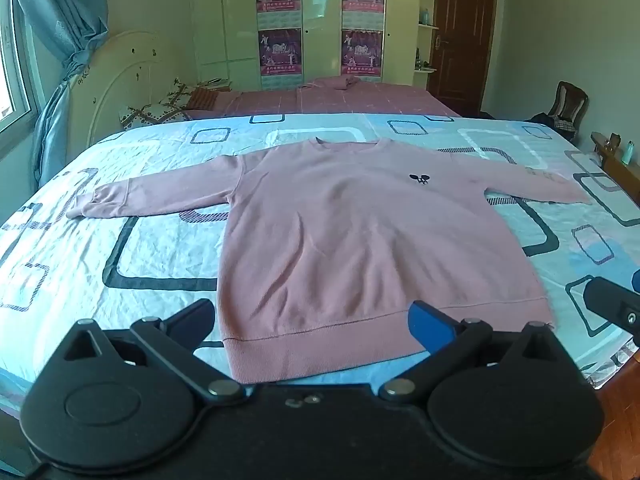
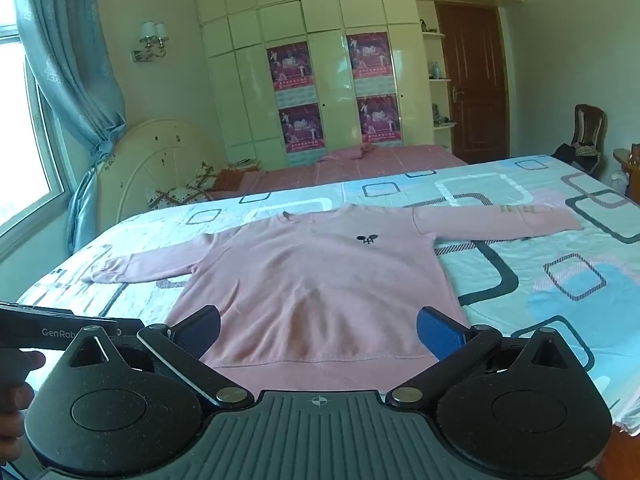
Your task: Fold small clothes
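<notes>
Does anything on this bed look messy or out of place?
Nothing stands out. The pink sweater lies flat on the bedsheet, sleeves spread, only lightly wrinkled. Both grippers are open above its hem.

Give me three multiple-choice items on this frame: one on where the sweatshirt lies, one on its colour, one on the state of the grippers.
1. Where does the sweatshirt lie?
A. On the chair
B. Flat on the patterned bedsheet
C. On the floor

2. What colour is the sweatshirt?
A. Pink
B. Green
C. White

3. What state are the left gripper and right gripper in?
A. Both shut on the hem
B. Only one holds a sleeve
C. Both open, holding nothing

Answers: 1 B, it lies spread on the sheet with both sleeves out; 2 A, the fabric is pink with a small dark logo on the chest; 3 C, in each wrist view the fingers stand wide apart near the hem, with no fabric pinched.
</notes>
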A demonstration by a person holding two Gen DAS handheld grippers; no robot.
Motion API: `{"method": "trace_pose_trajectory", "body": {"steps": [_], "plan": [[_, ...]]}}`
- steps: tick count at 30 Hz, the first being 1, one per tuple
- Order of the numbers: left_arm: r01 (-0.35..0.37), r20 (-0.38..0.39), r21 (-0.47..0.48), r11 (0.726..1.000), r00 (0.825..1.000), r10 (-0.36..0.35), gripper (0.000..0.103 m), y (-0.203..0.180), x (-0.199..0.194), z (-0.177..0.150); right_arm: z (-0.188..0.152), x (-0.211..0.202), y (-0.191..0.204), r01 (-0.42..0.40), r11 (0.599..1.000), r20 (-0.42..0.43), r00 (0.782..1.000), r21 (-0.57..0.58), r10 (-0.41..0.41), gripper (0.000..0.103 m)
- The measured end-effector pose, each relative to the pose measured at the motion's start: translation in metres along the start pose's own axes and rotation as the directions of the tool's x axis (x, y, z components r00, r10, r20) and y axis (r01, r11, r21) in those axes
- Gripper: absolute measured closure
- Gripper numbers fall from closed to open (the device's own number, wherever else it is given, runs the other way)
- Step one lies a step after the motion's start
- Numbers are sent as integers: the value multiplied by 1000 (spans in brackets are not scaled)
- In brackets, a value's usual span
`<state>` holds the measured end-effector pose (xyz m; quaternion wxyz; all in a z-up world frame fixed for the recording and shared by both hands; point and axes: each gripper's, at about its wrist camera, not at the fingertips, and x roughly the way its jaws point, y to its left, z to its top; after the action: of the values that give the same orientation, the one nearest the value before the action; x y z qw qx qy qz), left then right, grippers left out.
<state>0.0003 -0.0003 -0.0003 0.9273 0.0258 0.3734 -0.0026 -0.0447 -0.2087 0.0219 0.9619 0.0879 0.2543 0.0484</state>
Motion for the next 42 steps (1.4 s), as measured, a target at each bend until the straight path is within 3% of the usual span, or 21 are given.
{"method": "trace_pose_trajectory", "body": {"steps": [42], "plan": [[0,-18,-3,1000,1000,0,1,1,5,-4,-1,8,1,4,1000,-14,1000,-5,-4,0]]}}
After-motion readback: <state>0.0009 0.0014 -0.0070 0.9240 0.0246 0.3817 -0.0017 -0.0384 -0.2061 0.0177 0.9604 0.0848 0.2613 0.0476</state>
